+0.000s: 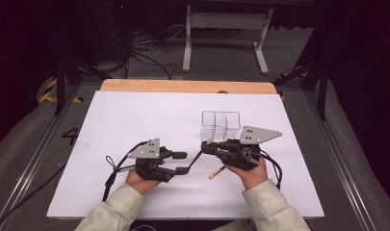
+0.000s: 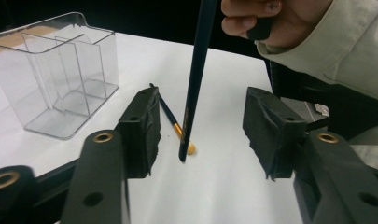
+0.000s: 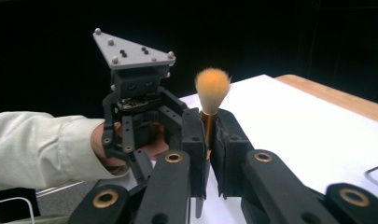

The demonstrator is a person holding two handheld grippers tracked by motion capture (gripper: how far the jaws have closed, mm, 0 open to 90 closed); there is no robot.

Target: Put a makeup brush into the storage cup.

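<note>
Just in front of the clear organizer (image 1: 221,121), on the person's side of it, the right gripper (image 1: 208,146) is clamped on a makeup brush (image 1: 210,141), whose orange bristle tip shows at the jaws. A second brush (image 1: 216,172) lies flat on the white sheet (image 1: 135,120), nearer the person than the organizer. The left gripper (image 1: 182,162) sits to the left of the organizer with its jaws apart and nothing between them, probably waiting its turn. The sheet covers a wooden table (image 1: 183,86); beyond it are a grey floor, loose cables and a white frame, in a dark room.

In the left gripper view, the organizer (image 2: 56,70) stands at upper left, its compartments empty. The held brush's dark handle (image 2: 196,79) comes down to touch the sheet between the open jaws, so the brush seems propped upright, perhaps to be lifted into a compartment. The lying brush (image 2: 175,123) rests beside that handle's end.

In the right gripper view, the jaws are closed on the brush's gold ferrule (image 3: 207,122), bristles (image 3: 213,88) up; the grip low on the ferrule likely keeps the tuft unsquashed. The left gripper (image 3: 140,102) stands beyond.
</note>
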